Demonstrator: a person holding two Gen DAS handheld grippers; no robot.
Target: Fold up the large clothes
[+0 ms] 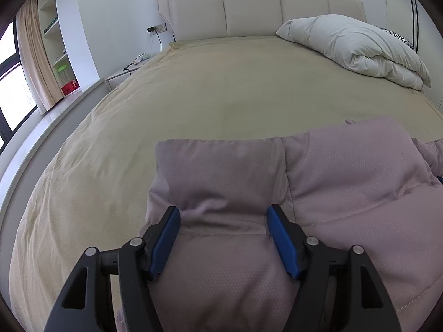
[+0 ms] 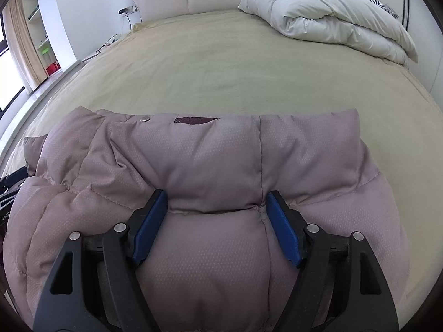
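Observation:
A mauve quilted puffer jacket (image 1: 318,171) lies folded on the near part of the tan bed (image 1: 221,88). It also shows in the right wrist view (image 2: 216,155), with a snap button and a dark collar label at its far edge. My left gripper (image 1: 223,212) is open, its blue pads either side of a puffy fold on the jacket's left part. My right gripper (image 2: 217,197) is open the same way over the jacket's right part, straddling a quilted seam. Neither gripper pinches the fabric.
A folded white duvet (image 1: 357,49) lies at the bed's far right, by the cream headboard (image 1: 257,8). A bedside table (image 1: 121,74) with cables, shelves (image 1: 59,55) and a curtained window stand to the left. Bare tan sheet (image 2: 221,63) stretches beyond the jacket.

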